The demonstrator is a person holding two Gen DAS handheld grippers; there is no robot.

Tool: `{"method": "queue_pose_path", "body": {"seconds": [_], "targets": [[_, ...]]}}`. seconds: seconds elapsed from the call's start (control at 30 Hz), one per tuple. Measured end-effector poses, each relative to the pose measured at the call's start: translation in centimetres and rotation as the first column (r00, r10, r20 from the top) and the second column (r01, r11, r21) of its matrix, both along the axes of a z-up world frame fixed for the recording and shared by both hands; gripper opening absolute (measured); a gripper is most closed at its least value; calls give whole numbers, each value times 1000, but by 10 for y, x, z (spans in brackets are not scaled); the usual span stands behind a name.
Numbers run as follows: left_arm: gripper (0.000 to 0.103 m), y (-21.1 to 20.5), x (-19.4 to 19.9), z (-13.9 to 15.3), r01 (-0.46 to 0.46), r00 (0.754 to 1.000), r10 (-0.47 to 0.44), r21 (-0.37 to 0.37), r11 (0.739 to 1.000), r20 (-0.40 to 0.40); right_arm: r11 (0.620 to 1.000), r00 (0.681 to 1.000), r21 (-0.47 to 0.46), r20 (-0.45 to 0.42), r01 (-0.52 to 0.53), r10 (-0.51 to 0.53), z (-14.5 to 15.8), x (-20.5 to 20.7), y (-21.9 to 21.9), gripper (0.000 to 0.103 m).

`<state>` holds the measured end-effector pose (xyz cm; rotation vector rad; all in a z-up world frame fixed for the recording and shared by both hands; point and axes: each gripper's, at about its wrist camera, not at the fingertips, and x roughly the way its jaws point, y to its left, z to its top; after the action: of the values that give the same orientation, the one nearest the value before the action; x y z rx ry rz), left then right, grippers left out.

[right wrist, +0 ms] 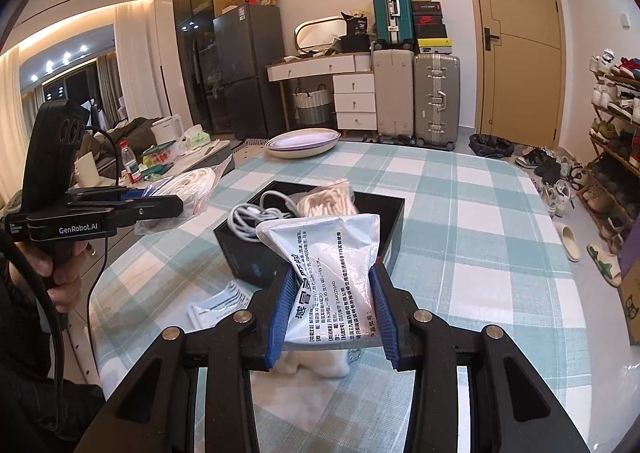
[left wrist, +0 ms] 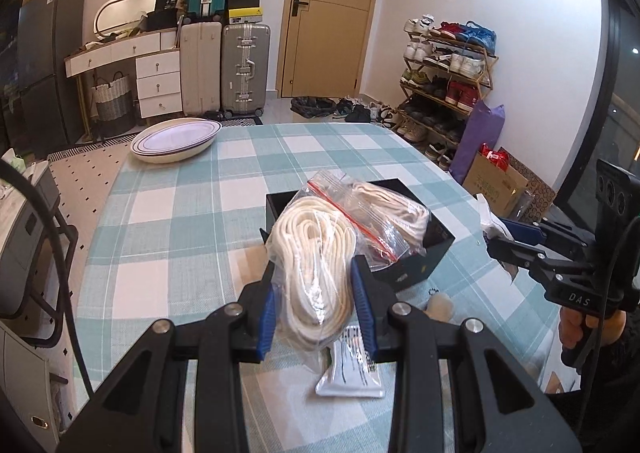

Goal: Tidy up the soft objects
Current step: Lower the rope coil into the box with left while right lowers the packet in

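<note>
Holding a rope bag [left wrist: 316, 273] pinched in the left gripper [left wrist: 318, 305], raised just short of the box [right wrist: 376, 209], while the right gripper [right wrist: 334, 313] clamps a sachet [right wrist: 332, 273] on the box's near side. Best to carry each load squarely over the box, lower past its rim, then release; another rope bag [left wrist: 396, 209] and a cable [right wrist: 250, 219] already crowd it.

Glowing warmly from a ceiling cove [right wrist: 132, 9] and spotlights [right wrist: 66, 57] at left. Bending hard toward dark, vignetted edges; showing sharp centres, soft shadows and mild glare on plastic.
</note>
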<state>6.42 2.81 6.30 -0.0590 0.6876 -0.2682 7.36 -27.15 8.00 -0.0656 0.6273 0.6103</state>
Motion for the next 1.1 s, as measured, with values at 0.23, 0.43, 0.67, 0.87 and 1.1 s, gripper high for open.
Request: {"method": "queue_pose_path", "body": {"seconds": [0.23,0.43,0.67,0.87,1.1], "targets": [[32,1,23,7,-19,1000,19,1,1000,19,1000,1000,-4,12,5,-5,6,11,6,39],[32,-1,40,10,-26,999,26,14,1000,31,1000,1000,-11,23,0,1,12,21,13,39],[32,-8,60,7,-32,999,31,34,999,33,1000,1000,-8,28,2,-2,16,36,20,39],[32,-14,76,3,-32,999,30,47,998,32,1000,1000,-12,28,0,0,17,52,28,39],[32,-21,95,-4,-27,999,26,70,997,28,1000,1000,-26,27,-7,7,16,69,37,39]]}}
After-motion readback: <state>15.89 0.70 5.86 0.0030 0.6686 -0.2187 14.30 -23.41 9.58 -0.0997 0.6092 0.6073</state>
